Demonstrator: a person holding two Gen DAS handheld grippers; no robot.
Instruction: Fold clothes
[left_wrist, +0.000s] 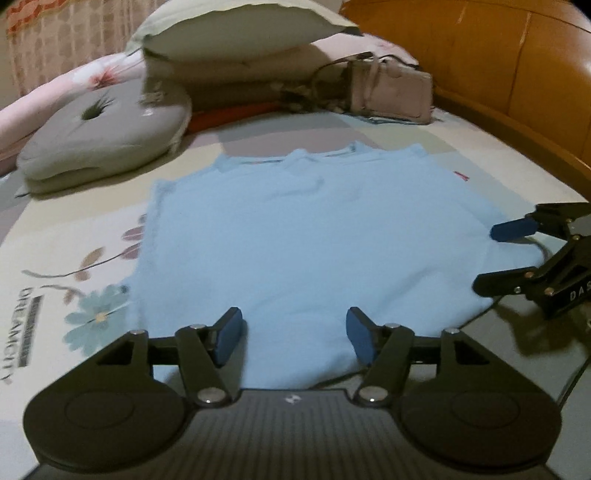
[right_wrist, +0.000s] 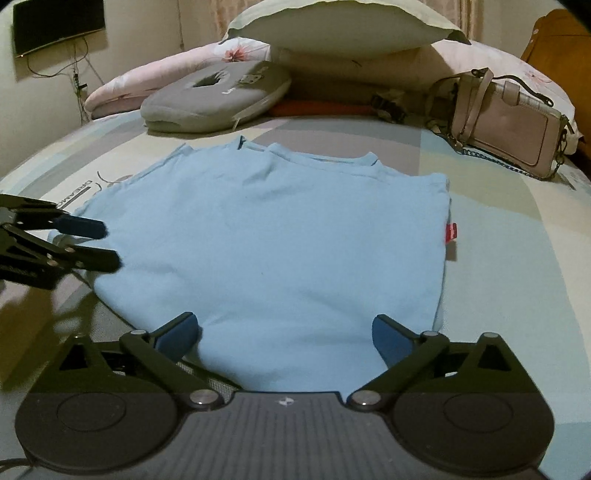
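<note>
Nearest: left gripper (left_wrist: 293, 341) and right gripper (right_wrist: 284, 338), both angled down over the near hem of the light blue shirt (right_wrist: 266, 236), jaws parted, the right wider, nothing between the pads. Shirt lies folded flat on the patterned bed (right_wrist: 509, 236). Beyond: grey ring cushion (right_wrist: 218, 99), pillow (right_wrist: 332, 26), handbag (right_wrist: 509, 129); right view alone shows the shirt's red tag (right_wrist: 450, 233) and a wall screen (right_wrist: 55, 26), left view the wooden headboard (left_wrist: 498, 62).
</note>
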